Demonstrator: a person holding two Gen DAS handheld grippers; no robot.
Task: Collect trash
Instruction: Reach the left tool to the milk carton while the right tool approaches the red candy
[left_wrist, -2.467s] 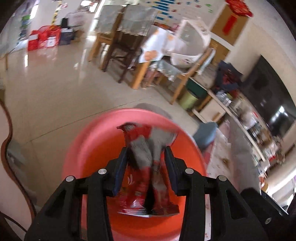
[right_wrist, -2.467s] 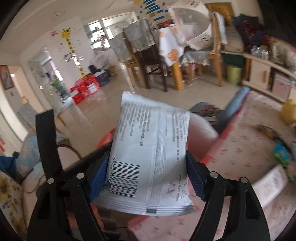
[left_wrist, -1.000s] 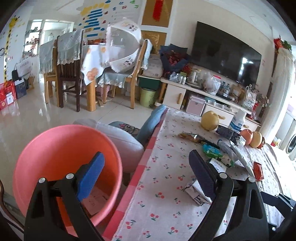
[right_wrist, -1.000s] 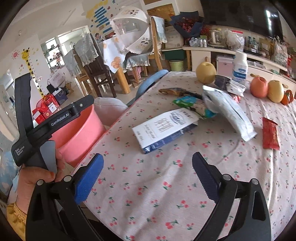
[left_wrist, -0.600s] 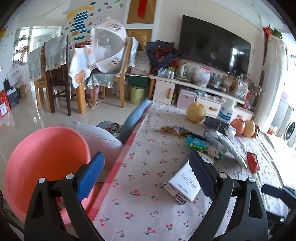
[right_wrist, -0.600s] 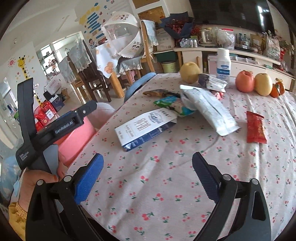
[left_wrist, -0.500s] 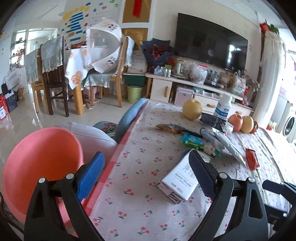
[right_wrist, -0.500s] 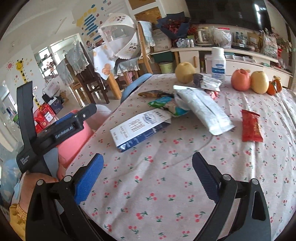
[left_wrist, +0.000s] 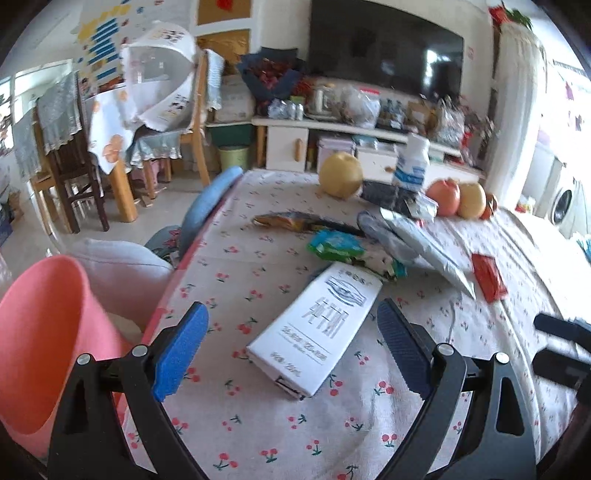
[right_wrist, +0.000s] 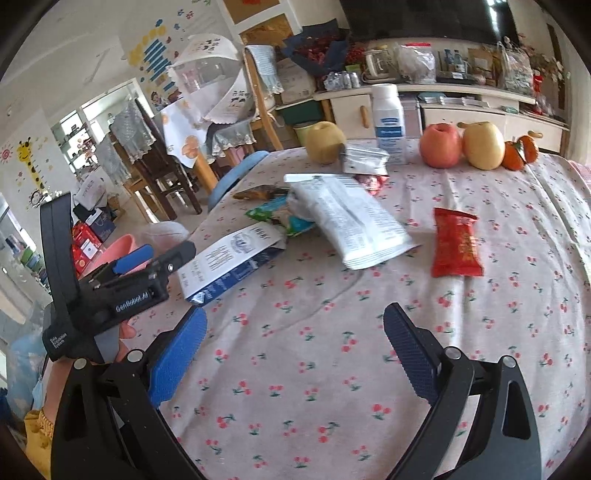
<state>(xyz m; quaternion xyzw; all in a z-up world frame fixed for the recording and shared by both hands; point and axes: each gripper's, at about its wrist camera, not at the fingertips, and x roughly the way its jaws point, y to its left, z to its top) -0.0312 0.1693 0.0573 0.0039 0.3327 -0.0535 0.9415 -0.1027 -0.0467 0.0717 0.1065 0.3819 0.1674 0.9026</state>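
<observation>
My left gripper (left_wrist: 291, 350) is open and empty, low over the table, with a flat white carton (left_wrist: 317, 328) lying between and just beyond its jaws. The pink trash basin (left_wrist: 40, 332) stands off the table's left edge. My right gripper (right_wrist: 295, 354) is open and empty over bare cloth. Ahead of it lie the same carton (right_wrist: 229, 266), a white wrapper (right_wrist: 351, 225), a red snack packet (right_wrist: 456, 242), a green wrapper (right_wrist: 275, 216) and a brown wrapper (right_wrist: 258, 192). The left gripper also shows in the right wrist view (right_wrist: 155, 262), beside the carton.
At the table's far edge stand a yellow pear (right_wrist: 325, 142), a white bottle (right_wrist: 388, 122), a red apple (right_wrist: 441, 146), another yellow pear (right_wrist: 484, 146) and small oranges (right_wrist: 521, 153). A silver packet (right_wrist: 364, 160) lies by the bottle. A blue chair back (left_wrist: 210, 206) stands at the table's left edge.
Both grippers let go of their wrappers over the basin and opened. Both then swung right over the table; the left one has closed in on the white carton.
</observation>
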